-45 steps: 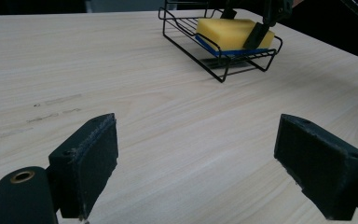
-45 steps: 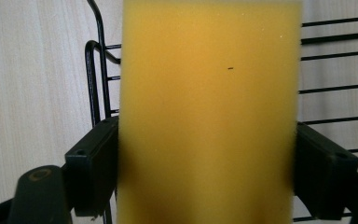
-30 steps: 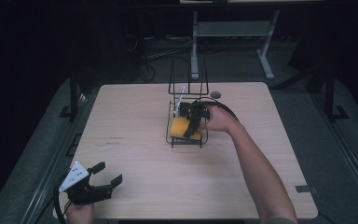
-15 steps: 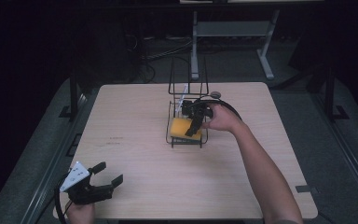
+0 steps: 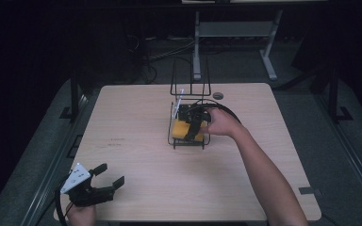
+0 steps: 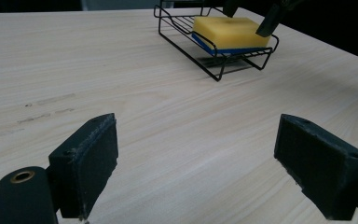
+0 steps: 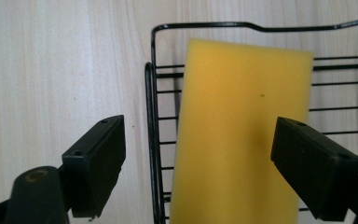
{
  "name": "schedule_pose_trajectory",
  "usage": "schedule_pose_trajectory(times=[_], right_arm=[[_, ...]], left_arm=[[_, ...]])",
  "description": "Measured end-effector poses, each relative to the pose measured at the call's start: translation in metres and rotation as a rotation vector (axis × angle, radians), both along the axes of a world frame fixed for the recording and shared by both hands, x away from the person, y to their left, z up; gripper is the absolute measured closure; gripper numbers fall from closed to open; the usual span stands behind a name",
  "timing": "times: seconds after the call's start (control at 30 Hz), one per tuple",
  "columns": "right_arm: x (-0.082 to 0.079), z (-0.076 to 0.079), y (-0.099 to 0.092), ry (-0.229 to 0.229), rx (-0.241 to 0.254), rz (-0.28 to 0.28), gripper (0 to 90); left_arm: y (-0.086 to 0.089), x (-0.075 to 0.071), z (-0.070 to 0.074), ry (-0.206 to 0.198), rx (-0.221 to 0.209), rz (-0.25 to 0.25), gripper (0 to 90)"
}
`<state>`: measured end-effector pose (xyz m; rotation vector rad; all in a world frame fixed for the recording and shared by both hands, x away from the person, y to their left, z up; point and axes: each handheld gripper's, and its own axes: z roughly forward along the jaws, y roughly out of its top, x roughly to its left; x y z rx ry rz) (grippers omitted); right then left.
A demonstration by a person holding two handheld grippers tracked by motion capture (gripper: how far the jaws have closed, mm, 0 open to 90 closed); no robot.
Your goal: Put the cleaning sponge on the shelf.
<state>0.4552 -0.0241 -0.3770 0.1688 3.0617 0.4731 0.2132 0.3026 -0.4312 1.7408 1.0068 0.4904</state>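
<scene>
Hovering directly above a yellow sponge (image 7: 240, 135) lying in a black wire rack (image 7: 153, 140), the right gripper (image 7: 214, 172) holds nothing, its jaws spread wide across the sponge's short width, while the left gripper (image 5: 101, 181) rests open and empty far away.

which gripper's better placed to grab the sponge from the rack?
Right. The right gripper hangs open directly over the sponge in the rack; the left gripper sits at the table's near corner.
</scene>
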Motion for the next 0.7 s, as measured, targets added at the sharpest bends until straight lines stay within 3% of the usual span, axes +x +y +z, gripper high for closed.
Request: schedule_pose_trajectory(times=[0.2, 0.33, 0.53, 0.7], right_arm=[[-0.007, 0.001, 0.005, 0.002, -0.006, 0.011, 17.6], [-0.009, 0.000, 0.004, 0.012, 0.030, 0.016, 17.6], [-0.016, -0.001, 0.001, 0.007, 0.020, 0.006, 17.8], [-0.018, -0.001, 0.000, 0.014, 0.042, 0.011, 17.7]], left_arm=[[0.000, 0.000, 0.000, 0.001, 0.003, -0.004, 12.8], [0.000, 0.000, 0.000, -0.002, 0.002, -0.002, 12.8], [0.001, 0.000, 0.000, -0.001, -0.005, 0.003, 12.8], [0.000, 0.000, 0.000, 0.002, -0.003, -0.002, 12.8]])
